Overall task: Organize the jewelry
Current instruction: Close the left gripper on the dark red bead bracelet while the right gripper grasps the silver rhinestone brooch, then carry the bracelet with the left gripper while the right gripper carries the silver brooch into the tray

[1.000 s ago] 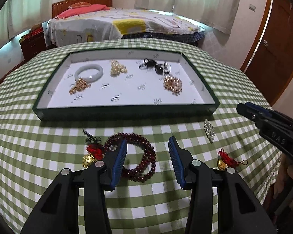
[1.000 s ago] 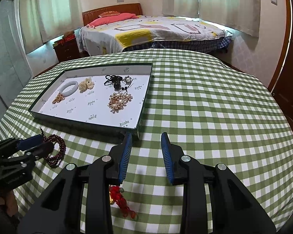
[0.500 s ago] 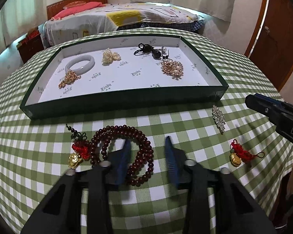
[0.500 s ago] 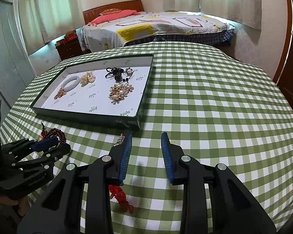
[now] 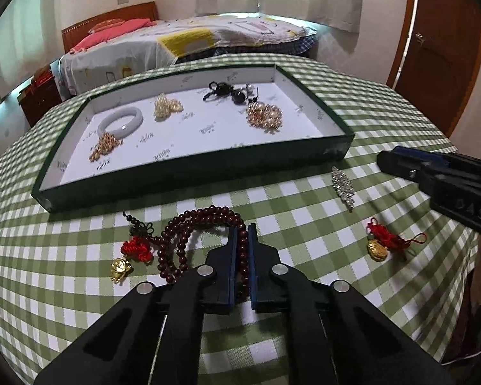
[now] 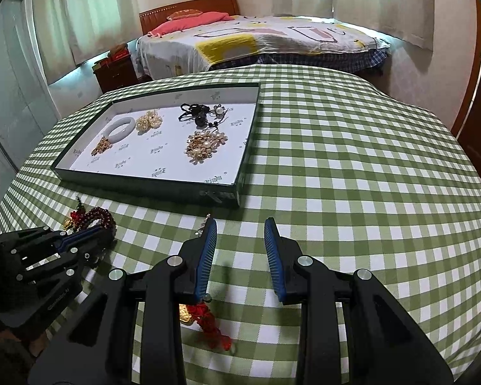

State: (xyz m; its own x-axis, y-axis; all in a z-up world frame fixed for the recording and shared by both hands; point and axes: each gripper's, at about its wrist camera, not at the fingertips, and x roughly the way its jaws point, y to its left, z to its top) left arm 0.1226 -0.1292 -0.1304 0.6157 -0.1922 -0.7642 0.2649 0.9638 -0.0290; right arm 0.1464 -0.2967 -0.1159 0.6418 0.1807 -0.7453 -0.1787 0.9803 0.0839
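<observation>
Round table under a green-and-white checked cloth (image 5: 304, 211); on it a shallow dark-green tray with white lining (image 5: 189, 166). The tray holds a pale jade bangle (image 5: 121, 122), three gold-and-pearl clusters and a black bead cord piece. In front of the tray, loose on the cloth: a silver rhinestone brooch (image 5: 343, 188), a red knotted tassel with gold charm (image 5: 383, 243) well right, and the coiled dark-red wooden bead strand (image 5: 189, 224) with its own red knot and gold charm at left. The left gripper (image 5: 242, 240) tilts down over the strand, its jaws having just closed, blue pads pinching the right side of the coil. The right gripper (image 6: 239, 234) tilts down over bare cloth, jaws apart and empty; the brooch lies just beside its left fingertip.
</observation>
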